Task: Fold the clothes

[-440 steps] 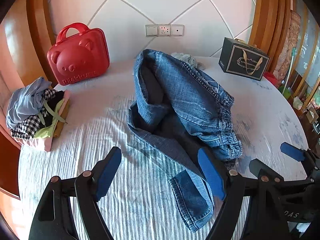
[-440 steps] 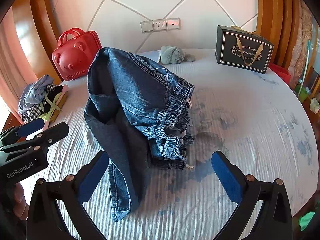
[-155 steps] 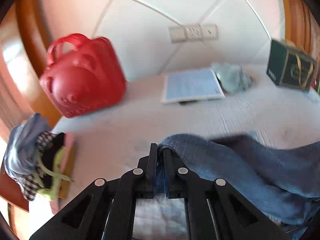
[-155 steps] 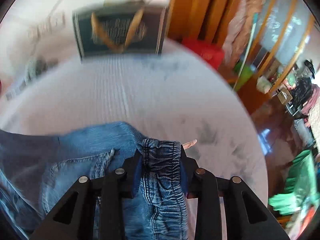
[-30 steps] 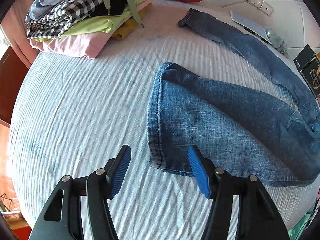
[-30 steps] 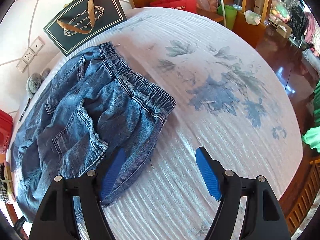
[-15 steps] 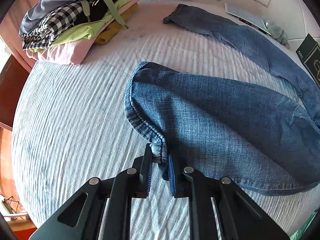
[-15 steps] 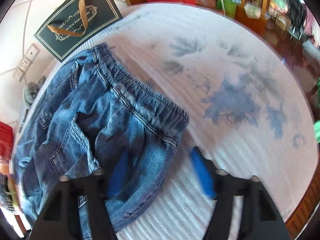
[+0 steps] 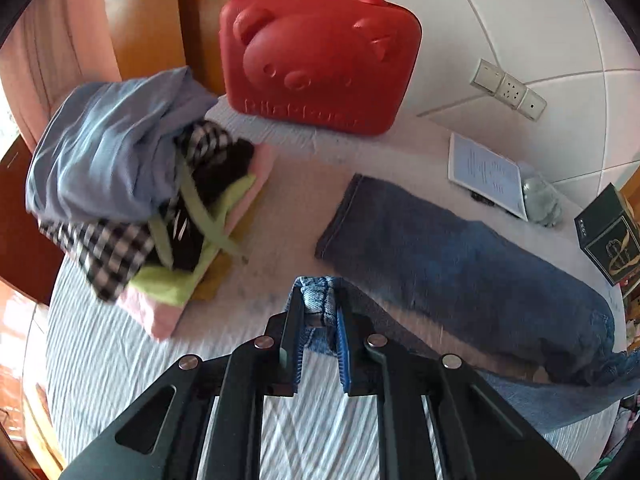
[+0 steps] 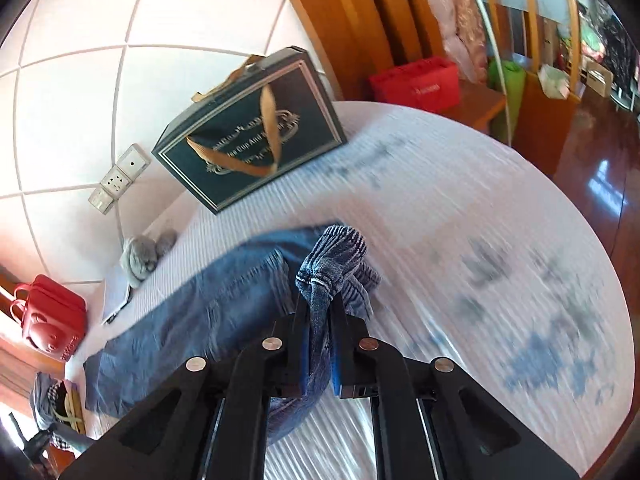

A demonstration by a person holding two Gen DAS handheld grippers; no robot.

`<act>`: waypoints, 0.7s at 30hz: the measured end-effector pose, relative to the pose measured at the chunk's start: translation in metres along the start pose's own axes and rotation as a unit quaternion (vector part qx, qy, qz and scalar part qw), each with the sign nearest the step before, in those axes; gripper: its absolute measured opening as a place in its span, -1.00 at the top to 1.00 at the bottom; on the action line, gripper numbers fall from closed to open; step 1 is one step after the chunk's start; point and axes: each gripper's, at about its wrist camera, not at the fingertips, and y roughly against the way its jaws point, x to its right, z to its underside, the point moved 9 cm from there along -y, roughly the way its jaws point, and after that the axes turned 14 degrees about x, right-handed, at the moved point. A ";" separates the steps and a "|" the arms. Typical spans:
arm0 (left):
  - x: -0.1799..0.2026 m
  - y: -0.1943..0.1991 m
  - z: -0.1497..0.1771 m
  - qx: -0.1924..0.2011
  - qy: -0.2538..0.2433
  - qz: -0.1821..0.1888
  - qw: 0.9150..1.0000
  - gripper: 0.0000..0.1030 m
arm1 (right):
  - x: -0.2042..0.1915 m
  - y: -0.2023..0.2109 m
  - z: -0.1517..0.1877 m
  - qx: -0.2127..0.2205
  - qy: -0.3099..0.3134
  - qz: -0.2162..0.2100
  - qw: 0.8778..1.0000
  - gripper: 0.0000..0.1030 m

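Note:
A pair of blue jeans [image 9: 460, 264] lies across the white bedcover [image 9: 120, 360]. One leg rests flat toward the back, its hem near the red case. My left gripper [image 9: 318, 300] is shut on the hem of the other leg and holds it lifted above the bed. My right gripper [image 10: 320, 304] is shut on the elastic waistband end of the jeans [image 10: 224, 300] and holds it bunched and raised. The flat leg also shows in the right wrist view, running left.
A pile of folded clothes [image 9: 140, 208] sits at the left edge. A red bear case [image 9: 320, 56] stands at the headboard. A booklet [image 9: 486, 172], a grey plush toy [image 10: 140, 256] and a dark gift bag [image 10: 252, 132] lie at the back. The bed edge [image 10: 592, 264] curves on the right.
Both grippers have lifted their ends of the jeans off the bed. The right gripper, open before, has shut on the waistband. Both views now tilt up toward the headboard.

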 end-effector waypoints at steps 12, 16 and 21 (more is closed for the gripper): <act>0.052 -0.171 -0.056 -0.003 -0.076 -0.088 0.993 0.57 | -0.057 -0.155 -0.011 -0.044 0.061 0.052 0.996 0.67; 0.055 -0.165 -0.065 0.032 -0.104 -0.080 0.991 -0.09 | -0.059 -0.161 -0.017 -0.009 0.074 0.066 0.995 -0.56; 0.046 -0.136 -0.058 0.043 -0.124 -0.048 0.990 -0.24 | -0.057 -0.131 -0.023 0.011 0.091 0.047 0.995 -0.56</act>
